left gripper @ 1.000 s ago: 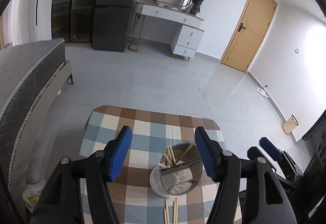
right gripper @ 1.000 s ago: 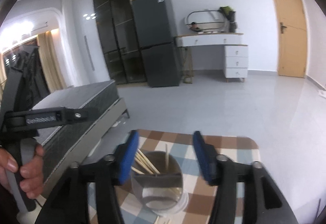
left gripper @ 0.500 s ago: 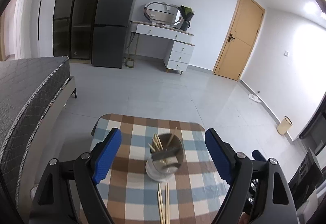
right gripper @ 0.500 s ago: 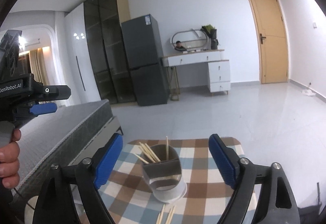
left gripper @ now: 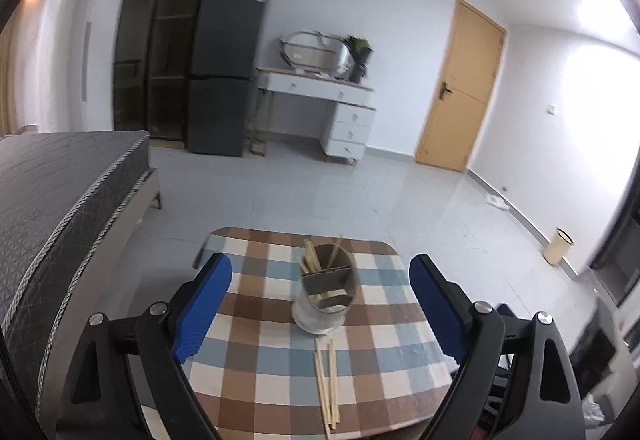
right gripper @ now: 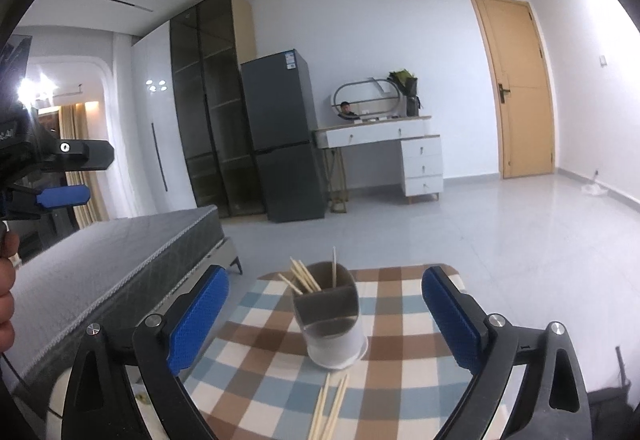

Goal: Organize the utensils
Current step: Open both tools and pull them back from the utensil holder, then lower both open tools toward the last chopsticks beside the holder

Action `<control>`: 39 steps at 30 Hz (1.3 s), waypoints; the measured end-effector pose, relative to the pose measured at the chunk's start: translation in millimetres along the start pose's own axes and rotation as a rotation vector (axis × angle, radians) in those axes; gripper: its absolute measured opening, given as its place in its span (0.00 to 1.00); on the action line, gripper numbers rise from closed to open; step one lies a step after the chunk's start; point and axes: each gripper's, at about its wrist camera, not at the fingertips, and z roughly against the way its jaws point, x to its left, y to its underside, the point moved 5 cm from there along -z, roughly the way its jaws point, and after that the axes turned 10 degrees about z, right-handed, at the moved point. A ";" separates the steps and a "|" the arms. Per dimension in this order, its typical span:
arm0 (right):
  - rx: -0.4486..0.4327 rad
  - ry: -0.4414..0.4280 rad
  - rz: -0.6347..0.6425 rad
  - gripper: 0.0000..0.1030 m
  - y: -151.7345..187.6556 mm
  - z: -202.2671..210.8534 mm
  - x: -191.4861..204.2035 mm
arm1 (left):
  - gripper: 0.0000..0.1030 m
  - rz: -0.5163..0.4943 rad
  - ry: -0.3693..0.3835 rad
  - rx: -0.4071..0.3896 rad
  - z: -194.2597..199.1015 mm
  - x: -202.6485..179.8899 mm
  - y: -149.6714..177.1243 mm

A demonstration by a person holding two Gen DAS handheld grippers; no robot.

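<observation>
Loose chopsticks (right gripper: 329, 410) cut off by bottom edge; holder (right gripper: 329, 316) hides stick bottoms.

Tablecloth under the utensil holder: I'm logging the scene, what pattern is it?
Tablecloth: brown, blue and cream checks, clearest in the left wrist view.

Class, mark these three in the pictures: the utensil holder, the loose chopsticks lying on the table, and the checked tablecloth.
utensil holder (right gripper: 334, 324), right wrist view, on its front wall.
loose chopsticks (left gripper: 327, 380), left wrist view, on the middle of the bundle.
checked tablecloth (left gripper: 256, 356), left wrist view, on a bare patch left of the chopsticks.
</observation>
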 end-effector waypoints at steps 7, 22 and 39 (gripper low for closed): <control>0.019 0.011 0.020 0.95 34.2 12.6 10.4 | 0.92 -0.023 -0.042 -0.008 -20.8 18.5 56.2; 0.253 0.013 -0.068 0.95 115.7 -25.9 -4.9 | 0.92 -0.061 -0.182 0.126 -109.9 48.9 110.9; 0.661 0.084 -0.149 0.79 199.1 -117.5 -33.9 | 0.92 -0.096 -0.245 0.309 -184.8 65.9 158.6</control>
